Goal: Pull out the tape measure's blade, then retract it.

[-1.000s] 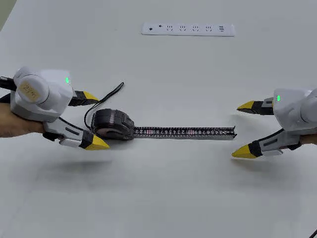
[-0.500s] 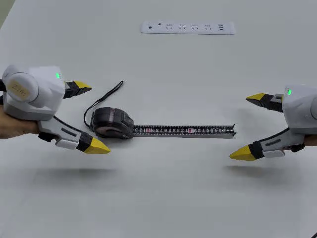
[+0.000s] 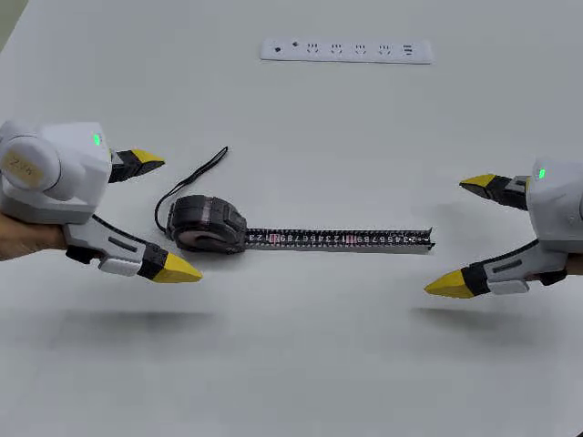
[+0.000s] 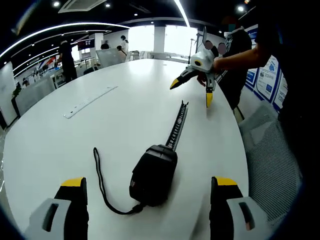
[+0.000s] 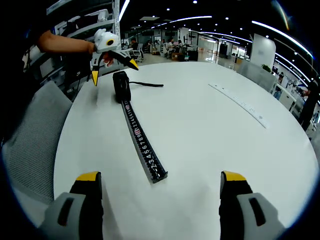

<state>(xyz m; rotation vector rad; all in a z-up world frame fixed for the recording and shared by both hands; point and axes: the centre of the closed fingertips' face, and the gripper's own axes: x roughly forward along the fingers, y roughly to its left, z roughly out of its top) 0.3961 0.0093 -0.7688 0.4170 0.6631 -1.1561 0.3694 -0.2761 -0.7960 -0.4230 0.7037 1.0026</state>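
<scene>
Facing each other mid-tabletop (image 3: 301, 364), your left gripper (image 3: 172, 217) and right gripper (image 3: 453, 235) both gape empty, the tape measure (image 3: 291, 238) lying between them, case (image 3: 208, 226) nearest the left, blade (image 3: 351, 240) pointing at the right.

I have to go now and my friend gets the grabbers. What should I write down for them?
Left tool: open, empty, just behind the tape measure.
Right tool: open, empty, just past the blade's far end.
The tape measure lies on the table, with its blade stretched flat toward the right tool. Nothing is touching it.
Done: blade pulled out.
Left: retract the blade.
</scene>
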